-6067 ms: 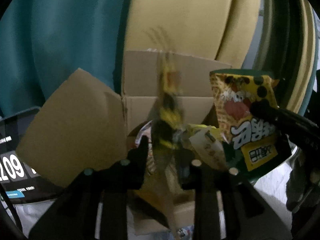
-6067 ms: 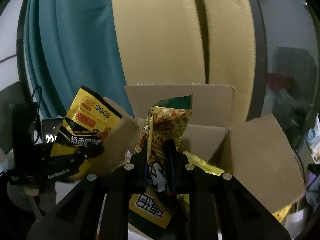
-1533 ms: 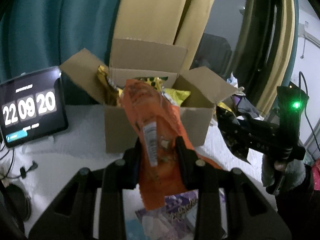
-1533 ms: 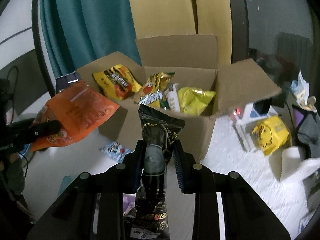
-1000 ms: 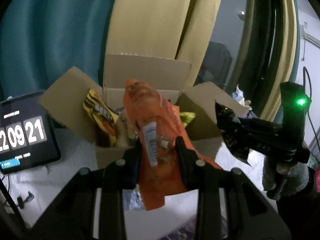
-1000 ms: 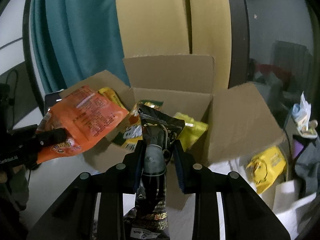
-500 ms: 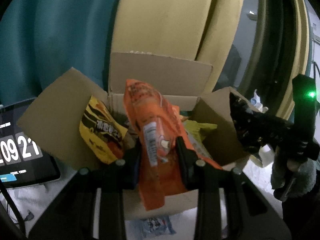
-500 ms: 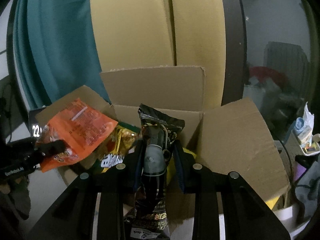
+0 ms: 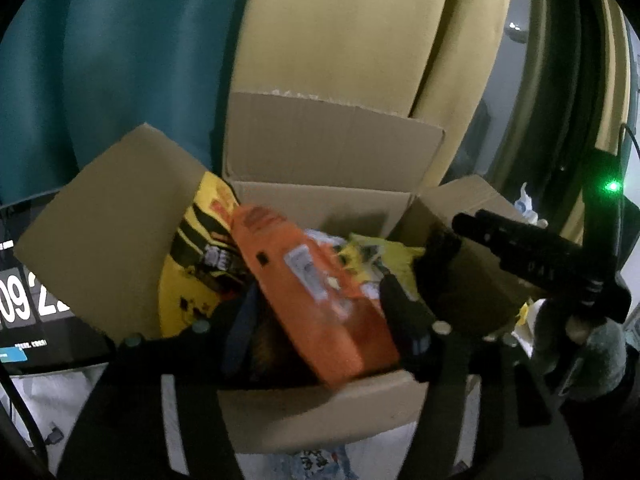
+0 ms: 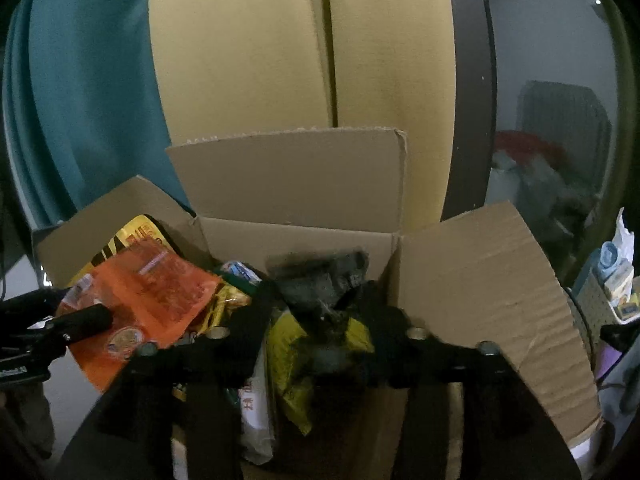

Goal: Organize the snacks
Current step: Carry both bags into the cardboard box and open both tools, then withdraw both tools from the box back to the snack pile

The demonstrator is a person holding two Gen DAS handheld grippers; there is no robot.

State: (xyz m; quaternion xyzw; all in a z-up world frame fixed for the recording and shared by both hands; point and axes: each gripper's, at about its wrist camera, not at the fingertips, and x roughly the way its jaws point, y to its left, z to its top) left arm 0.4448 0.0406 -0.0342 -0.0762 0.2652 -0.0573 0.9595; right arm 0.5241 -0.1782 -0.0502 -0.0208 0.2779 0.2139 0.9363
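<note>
An open cardboard box [image 9: 332, 148] [image 10: 288, 176] holds several snack bags, among them a yellow-and-black bag [image 9: 196, 264]. My left gripper [image 9: 320, 316] hangs over the box with its jaws opening. An orange snack bag [image 9: 304, 280] [image 10: 148, 292] lies tilted and loose between its fingers, tipping into the box. My right gripper [image 10: 316, 320] is also over the box, jaws opening. A blurred black snack bag [image 10: 320, 276] drops free between its fingers onto a yellow-green bag [image 10: 292, 348]. The right gripper's body [image 9: 520, 256] shows at the box's right flap.
A tablet showing a clock [image 9: 24, 304] stands left of the box. Teal curtain [image 9: 120, 60] and yellow curtain [image 9: 352, 32] hang behind. A small packet [image 9: 316, 460] lies on the white surface in front. A gloved hand [image 9: 592, 344] holds the right gripper. Clutter [image 10: 616, 276] sits far right.
Both grippers have moved forward over the box and their jaws have parted. The orange bag has tipped down out of the left grip. The black bag has slipped from the right grip.
</note>
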